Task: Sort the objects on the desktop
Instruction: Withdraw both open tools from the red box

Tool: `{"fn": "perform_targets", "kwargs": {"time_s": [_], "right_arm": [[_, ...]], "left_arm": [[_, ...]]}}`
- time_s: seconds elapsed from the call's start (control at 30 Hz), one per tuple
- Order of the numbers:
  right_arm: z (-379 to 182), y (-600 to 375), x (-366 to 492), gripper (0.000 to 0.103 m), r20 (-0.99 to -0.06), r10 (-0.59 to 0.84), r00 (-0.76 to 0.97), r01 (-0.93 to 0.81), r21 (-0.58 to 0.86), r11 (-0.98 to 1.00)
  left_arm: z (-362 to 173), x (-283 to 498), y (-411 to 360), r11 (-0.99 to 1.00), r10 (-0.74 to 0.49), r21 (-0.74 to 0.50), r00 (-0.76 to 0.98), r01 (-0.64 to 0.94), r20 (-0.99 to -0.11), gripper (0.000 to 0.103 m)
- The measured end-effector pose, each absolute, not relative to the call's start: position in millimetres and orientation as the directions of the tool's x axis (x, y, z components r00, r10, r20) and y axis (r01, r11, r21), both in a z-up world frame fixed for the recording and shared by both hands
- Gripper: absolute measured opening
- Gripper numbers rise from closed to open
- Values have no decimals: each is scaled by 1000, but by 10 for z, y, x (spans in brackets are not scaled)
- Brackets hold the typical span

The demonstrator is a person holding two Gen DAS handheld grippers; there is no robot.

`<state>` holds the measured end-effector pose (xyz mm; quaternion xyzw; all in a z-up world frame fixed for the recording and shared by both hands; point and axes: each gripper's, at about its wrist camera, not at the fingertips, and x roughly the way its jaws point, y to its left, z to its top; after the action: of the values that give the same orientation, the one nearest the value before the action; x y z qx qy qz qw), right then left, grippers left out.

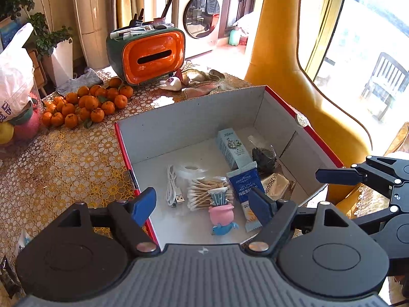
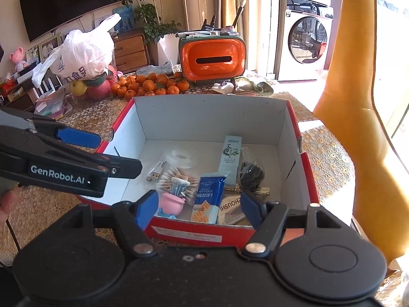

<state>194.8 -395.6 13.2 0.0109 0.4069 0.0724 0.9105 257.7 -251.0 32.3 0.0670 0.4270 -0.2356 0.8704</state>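
Red-edged cardboard, white inside: one open box [image 1: 179,125] sits on the lace-covered bench [image 1: 64,158] and holds the sorted things. Counted in it: one white cable [image 1: 172,189] at the left, one roll of clear tape [image 1: 190,170] just beyond it, one bundle of cotton swabs [image 1: 204,192], one pink pot-shaped toy [image 1: 221,211] on a blue base at the near side, one blue biscuit packet [image 1: 245,186], one pale tall carton [image 1: 232,148] lying toward the far side, one dark lump in a clear bag [image 1: 263,154] at the right, and one tan packet [image 1: 277,185] in the near right corner.

Both tools hang above the box with nothing between their fingers. The left gripper [image 1: 204,203] has its fingers spread wide over the near left rim; the right gripper [image 2: 202,208] has its fingers spread too, over the near wall.

Beyond the box lie one pile of oranges [image 1: 87,105], too many to count surely, and one orange-fronted tissue holder [image 1: 150,53].
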Motion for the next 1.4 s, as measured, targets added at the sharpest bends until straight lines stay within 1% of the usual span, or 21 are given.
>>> {"fn": "perform_targets", "kwargs": {"time_s": [0.3,0.37,0.47,0.5,0.57,0.6,0.83,1.07,1.23,1.4], "right_arm": [[229,-3830,1705,75,-716,158,680,-146,79,986],[238,-3797,1651,75,-714,157,682,-148,76,986],[255,-3751,1563,76,-709,161,687,-152,76,985],[263,-3735,1533,76,-708,165,687,-155,79,985],[284,-3699,1477,76,-703,168,691,-160,78,984],[296,-3678,1447,77,-700,166,695,-160,74,984],[337,-3532,1270,77,-679,158,717,-154,67,986],[338,-3338,1090,78,-667,195,720,-189,82,979],[337,-3207,994,78,-666,210,716,-201,91,975],[319,-3048,938,78,-675,222,704,-225,85,971]], "left_arm": [[454,2361,-2434,883,-359,-92,537,460,-763,84],[473,2322,-2401,885,-362,-99,538,456,-761,87],[504,2258,-2348,888,-368,-111,543,447,-755,88],[512,2235,-2329,888,-372,-117,544,445,-752,89],[524,2187,-2303,889,-373,-119,549,442,-748,101],[530,2161,-2290,889,-374,-119,552,443,-745,103],[514,1999,-2151,889,-379,-126,551,441,-744,103],[510,1816,-1970,888,-390,-148,545,435,-742,103],[531,1668,-1817,889,-392,-147,555,434,-733,103],[532,1517,-1580,905,-374,-150,580,397,-724,103]]}}
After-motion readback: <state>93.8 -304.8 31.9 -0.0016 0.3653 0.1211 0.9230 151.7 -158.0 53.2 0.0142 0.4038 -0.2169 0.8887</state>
